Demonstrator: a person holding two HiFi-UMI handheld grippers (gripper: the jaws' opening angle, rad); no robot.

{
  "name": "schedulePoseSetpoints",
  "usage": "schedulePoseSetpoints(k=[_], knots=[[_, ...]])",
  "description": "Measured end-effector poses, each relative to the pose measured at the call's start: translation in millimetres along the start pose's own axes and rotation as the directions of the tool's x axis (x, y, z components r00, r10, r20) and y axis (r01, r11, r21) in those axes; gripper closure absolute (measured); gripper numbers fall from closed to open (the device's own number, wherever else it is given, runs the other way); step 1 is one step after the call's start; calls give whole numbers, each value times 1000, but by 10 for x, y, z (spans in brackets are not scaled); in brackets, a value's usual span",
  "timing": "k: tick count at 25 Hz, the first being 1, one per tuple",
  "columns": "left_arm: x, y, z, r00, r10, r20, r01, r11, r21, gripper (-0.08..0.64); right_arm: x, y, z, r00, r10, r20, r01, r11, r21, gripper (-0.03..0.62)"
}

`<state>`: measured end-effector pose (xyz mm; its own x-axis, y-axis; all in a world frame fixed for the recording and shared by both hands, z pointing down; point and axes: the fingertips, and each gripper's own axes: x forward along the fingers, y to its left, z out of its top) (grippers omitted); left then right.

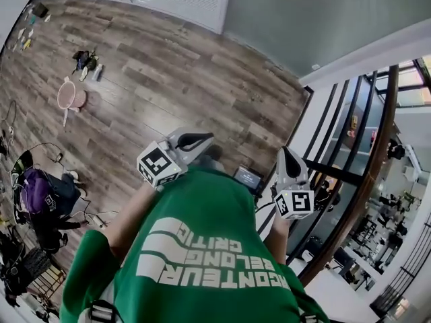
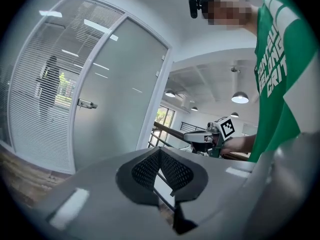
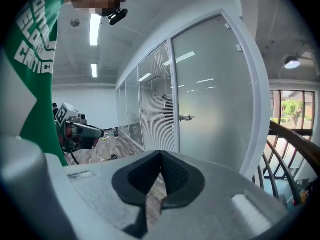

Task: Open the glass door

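Both tools are clenched on nothing: the left gripper shows its ribbed pads pressed together with only floor beyond them, and the right gripper looks the same, its jaws together and empty. That fits an approach, since there is nothing within reach to take hold of and closed jaws are easier to carry. The person, in a green T-shirt, holds both grippers out in front of the chest, roughly level and side by side, so that each shows in the other's view. The frosted glass door stands ahead and well apart from both tools, in a white frame. It looks flush with that frame, so I judge it closed. Its small metal handle sits at mid-height near the door's left edge, beside a glass wall with slatted blinds. Small fittings on the opposite edge look like hinges, which would make the handle side the side that swings. To the right of the door a wooden handrail runs over dark bars, so the clear way in is across the wood floor. The task seems barely begun. The next move probably calls for closing the gap, parting one gripper's jaws and lining them up with the handle.
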<state>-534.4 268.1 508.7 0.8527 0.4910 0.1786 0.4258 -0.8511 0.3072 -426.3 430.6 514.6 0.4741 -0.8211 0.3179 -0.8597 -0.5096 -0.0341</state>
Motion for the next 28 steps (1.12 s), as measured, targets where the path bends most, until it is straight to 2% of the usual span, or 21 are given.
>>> schedulePoseSetpoints(k=[6,16,21,28], knots=[[299,39,185,999,-39,3,39,999,28,545,24,-233,58,1000,-22,13,22,1000,20,601],[711,612,465,997,-26,69,26,1000,1,545,166,-625,125,995,-98,1,98,995,33,601],[1072,1024,559,994,-61,91,62,998,-11,545,566,-942,212,991,-132,-12,133,991,27,601],[1549,1810,881,990,-94,108,97,995,-22,545,1356,-1396,605,988,-154,-17,154,988,-2,601]])
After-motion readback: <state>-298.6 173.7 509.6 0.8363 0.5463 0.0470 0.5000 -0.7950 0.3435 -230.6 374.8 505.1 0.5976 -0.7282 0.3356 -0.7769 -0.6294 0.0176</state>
